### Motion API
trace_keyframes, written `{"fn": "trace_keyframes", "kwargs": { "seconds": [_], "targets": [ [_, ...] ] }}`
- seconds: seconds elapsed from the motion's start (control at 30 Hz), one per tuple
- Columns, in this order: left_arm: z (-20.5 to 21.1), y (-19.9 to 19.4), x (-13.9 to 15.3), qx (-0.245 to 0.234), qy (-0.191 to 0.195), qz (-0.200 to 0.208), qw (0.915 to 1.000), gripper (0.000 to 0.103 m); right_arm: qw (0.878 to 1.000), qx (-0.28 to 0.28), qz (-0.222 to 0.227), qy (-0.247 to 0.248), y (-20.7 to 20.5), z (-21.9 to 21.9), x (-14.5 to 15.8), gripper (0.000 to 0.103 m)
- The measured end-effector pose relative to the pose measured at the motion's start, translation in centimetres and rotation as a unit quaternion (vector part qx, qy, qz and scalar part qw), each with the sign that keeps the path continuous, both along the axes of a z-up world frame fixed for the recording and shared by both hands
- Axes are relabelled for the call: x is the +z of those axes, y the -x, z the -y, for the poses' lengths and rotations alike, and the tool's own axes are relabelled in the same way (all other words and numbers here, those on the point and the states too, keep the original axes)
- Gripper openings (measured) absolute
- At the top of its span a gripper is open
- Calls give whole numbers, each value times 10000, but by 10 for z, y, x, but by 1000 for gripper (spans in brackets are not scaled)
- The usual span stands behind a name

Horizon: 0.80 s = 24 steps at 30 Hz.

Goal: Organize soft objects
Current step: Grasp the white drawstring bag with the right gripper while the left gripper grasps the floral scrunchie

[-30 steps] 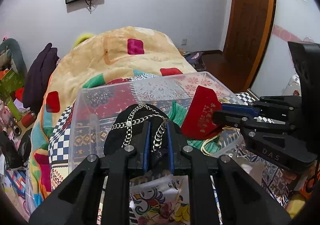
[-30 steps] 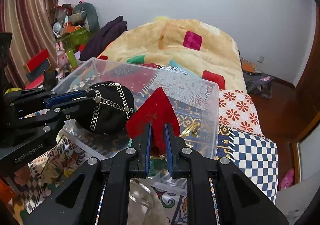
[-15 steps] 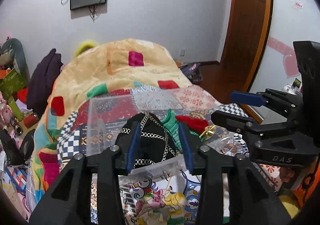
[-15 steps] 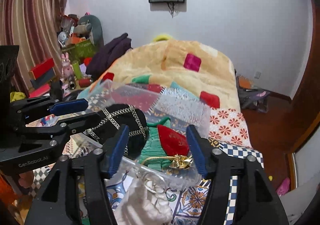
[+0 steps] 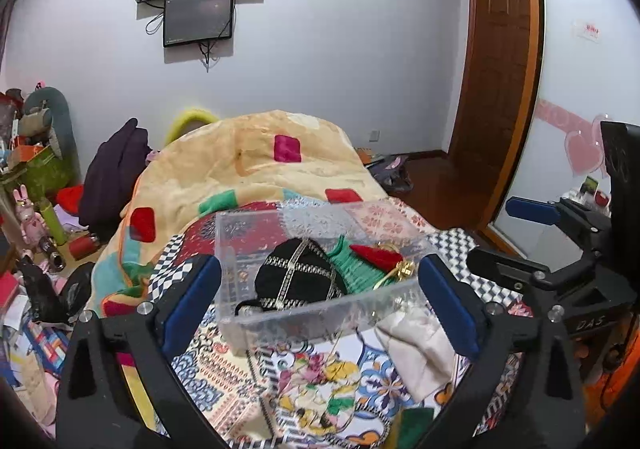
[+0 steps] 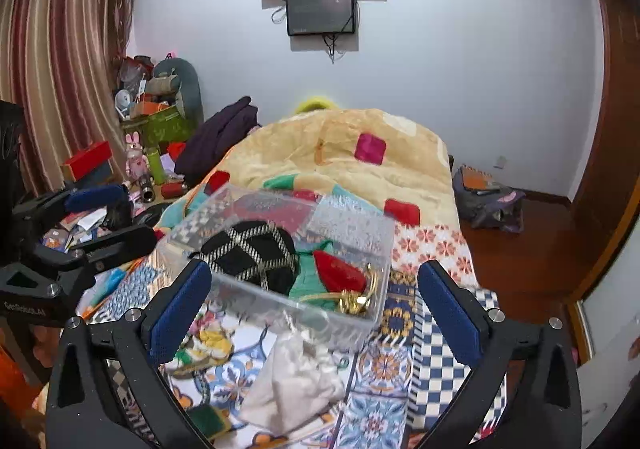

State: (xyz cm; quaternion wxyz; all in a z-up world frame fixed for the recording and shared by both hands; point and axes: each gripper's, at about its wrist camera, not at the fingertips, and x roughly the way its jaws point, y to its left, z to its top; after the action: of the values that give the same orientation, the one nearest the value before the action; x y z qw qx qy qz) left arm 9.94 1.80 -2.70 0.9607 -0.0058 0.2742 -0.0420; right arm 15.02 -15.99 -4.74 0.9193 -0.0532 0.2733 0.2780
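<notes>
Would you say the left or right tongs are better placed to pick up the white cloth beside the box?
Right, probably: the white cloth lies between its open tongs, just ahead. For the left tongs it sits off-centre.

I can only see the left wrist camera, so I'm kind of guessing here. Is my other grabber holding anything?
Observer: No. Its own camera shows the right gripper wide open, with nothing between the pads.
Operator: Is the white thing all the way out of the box?
Observer: Yes. The white cloth lies whole on the bedspread, just outside the near wall of the clear box.
Operator: What's way over on the left side of the room?
Observer: A striped curtain hangs there, outside your view.
</notes>
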Motion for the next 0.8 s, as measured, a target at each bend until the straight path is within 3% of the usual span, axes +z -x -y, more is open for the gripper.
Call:
{"fn": "trace_keyframes", "kwargs": {
  "seconds": [0.3,0.57,0.63,0.8],
  "targets": [
    [-7,4,-45,49,-26,-675,9977,100,9968,-65,-778,169,0,3,-51,103],
    [-11,-7,-99,77,100,-1407,9900,100,9893,2,-1403,389,-1,-2,-95,103],
    [-10,-10,-110,54,89,-1543,9880,100,9869,64,-1544,472,-3,-7,-105,99],
    [-7,-15,-128,23,113,-1759,9843,100,9823,178,-1769,598,-4,-12,-118,71]
  ]
}}
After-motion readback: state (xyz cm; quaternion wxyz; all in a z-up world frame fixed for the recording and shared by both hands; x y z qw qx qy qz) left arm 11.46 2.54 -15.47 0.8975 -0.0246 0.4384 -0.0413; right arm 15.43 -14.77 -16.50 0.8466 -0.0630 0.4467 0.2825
